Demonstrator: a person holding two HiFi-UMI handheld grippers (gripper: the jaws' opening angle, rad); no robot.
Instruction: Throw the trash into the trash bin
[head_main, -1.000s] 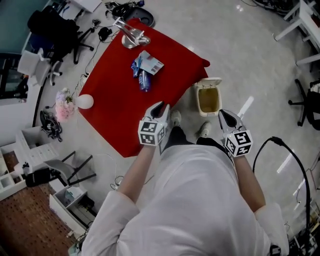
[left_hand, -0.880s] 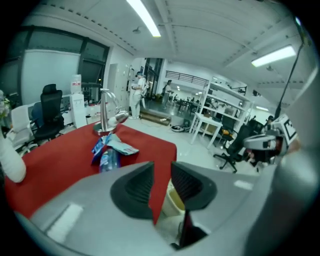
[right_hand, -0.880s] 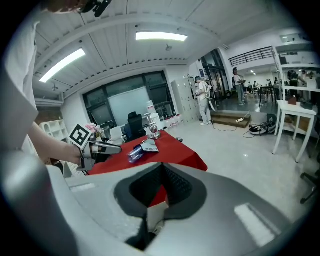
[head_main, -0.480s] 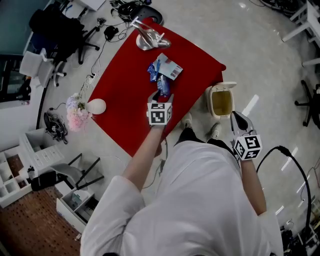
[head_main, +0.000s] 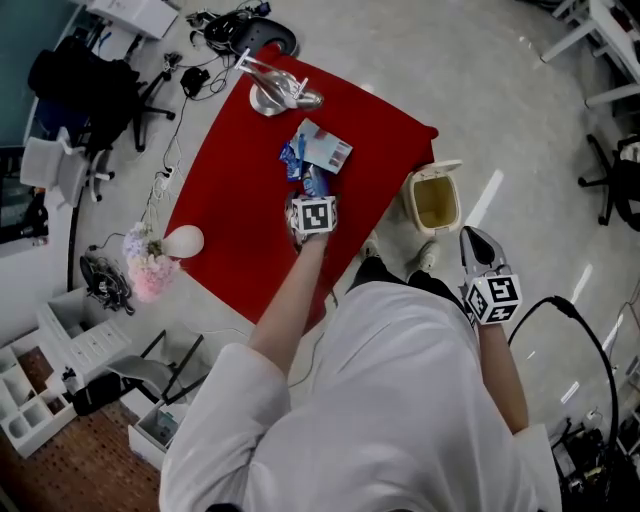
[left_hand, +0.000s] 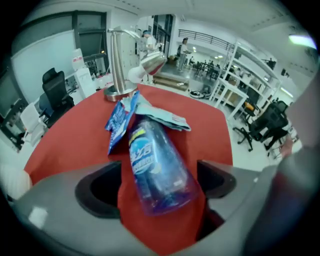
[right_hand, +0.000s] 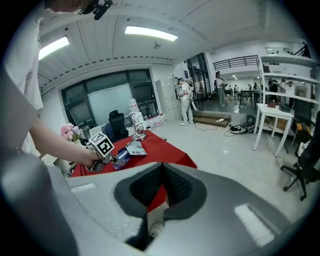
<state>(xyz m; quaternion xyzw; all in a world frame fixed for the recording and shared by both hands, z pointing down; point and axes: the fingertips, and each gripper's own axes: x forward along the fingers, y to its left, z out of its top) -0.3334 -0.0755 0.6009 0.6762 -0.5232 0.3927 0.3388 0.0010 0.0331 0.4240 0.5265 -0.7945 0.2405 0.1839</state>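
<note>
A clear blue-labelled plastic bottle lies on the red cloth, next to a blue wrapper and a pale packet. My left gripper is lowered over the bottle, one jaw on each side of it. Its jaws are opening and the pads stand clear of the bottle. From the head view this gripper sits just below the trash pile. The open cream trash bin stands on the floor off the cloth's right edge. My right gripper hovers near the bin, shut and empty.
A metal desk lamp lies at the cloth's far end. Pink flowers and a white ball sit left of the cloth. Office chairs, cables and shelves ring the floor; a black cable loops at right.
My left gripper reached forward and down from near my body to the bottle on the cloth, and its jaws opened. The right gripper stayed beside the bin.
</note>
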